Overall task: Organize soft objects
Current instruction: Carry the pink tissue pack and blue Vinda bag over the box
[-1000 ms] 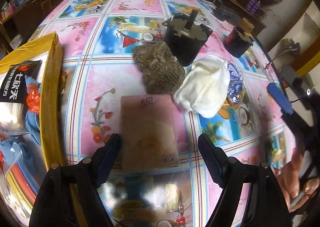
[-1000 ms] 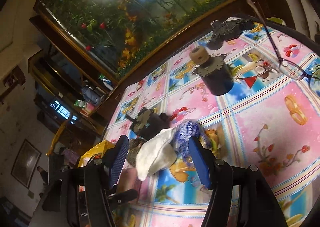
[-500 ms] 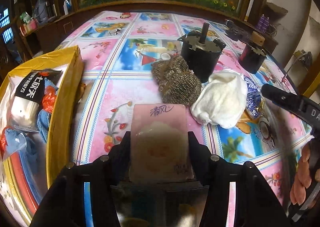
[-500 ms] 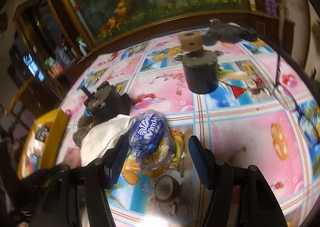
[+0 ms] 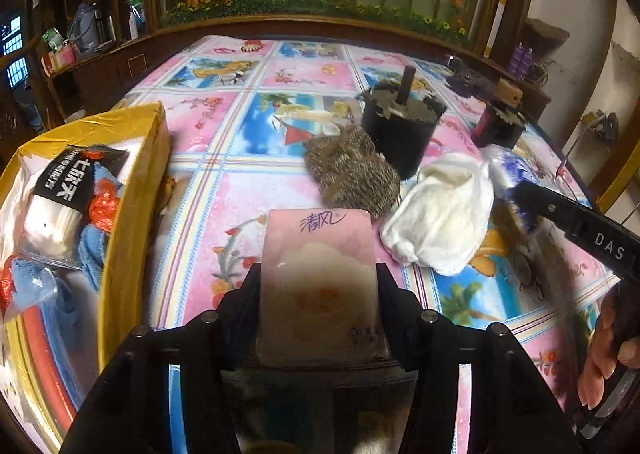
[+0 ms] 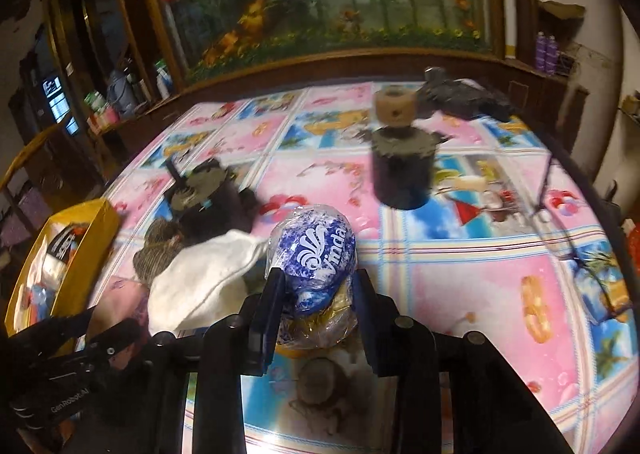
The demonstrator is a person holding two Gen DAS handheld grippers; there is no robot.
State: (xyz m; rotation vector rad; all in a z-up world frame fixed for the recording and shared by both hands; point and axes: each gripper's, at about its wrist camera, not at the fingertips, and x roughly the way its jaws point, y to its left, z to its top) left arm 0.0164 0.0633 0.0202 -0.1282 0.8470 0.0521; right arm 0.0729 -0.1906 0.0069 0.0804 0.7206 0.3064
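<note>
Gripping pink tissue pack (image 5: 318, 278), left gripper (image 5: 318, 286) jaws clamped on its sides, long axis running straight ahead. Yellow box (image 5: 132, 190) lying to left (nearer this hand). Right gripper (image 6: 316, 308) jaws closing around blue tissue pack (image 6: 312, 250) on tabletop (image 6: 460, 286).

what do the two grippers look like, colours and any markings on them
The left gripper is black plastic with round silver screw heads along its angular body. The right gripper has the same black body and screws, with blue pads on its fingers. Its side shows white lettering reading DAS in the left wrist view; the left gripper's side reads GenRobot.AI in the right wrist view.
</note>
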